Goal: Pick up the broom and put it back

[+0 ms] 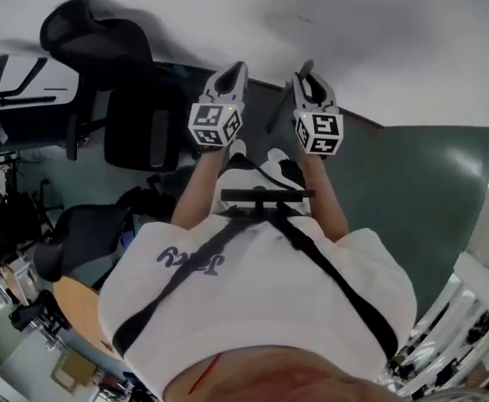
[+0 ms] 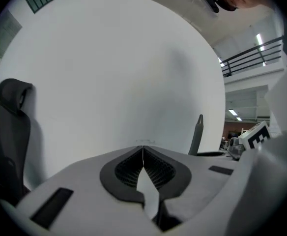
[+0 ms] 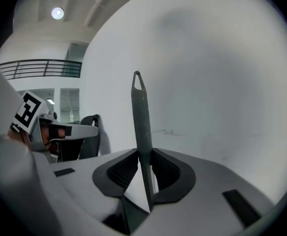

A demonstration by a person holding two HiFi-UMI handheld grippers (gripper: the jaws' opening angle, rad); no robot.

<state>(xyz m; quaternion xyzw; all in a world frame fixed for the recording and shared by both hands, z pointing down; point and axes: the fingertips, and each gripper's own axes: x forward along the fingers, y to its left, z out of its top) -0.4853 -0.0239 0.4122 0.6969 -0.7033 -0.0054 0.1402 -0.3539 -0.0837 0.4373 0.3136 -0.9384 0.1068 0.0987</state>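
A grey broom handle (image 3: 140, 117) with a hanging loop at its tip stands upright between the pads of my right gripper (image 3: 143, 157), which is shut on it. In the head view the handle (image 1: 280, 107) slants down and left from the right gripper (image 1: 308, 79). The broom's head is hidden. My left gripper (image 2: 143, 154) is shut with its pads touching and nothing between them. It is held level beside the right one, the left gripper (image 1: 234, 72) a little apart from the handle (image 2: 197, 133). Both grippers point at a white wall.
A black office chair (image 1: 102, 40) stands at the left by the wall, and the same chair (image 2: 8, 127) shows in the left gripper view. Green floor (image 1: 404, 182) lies to the right. A white railing (image 1: 479, 300) and a round wooden table (image 1: 75, 308) are behind me.
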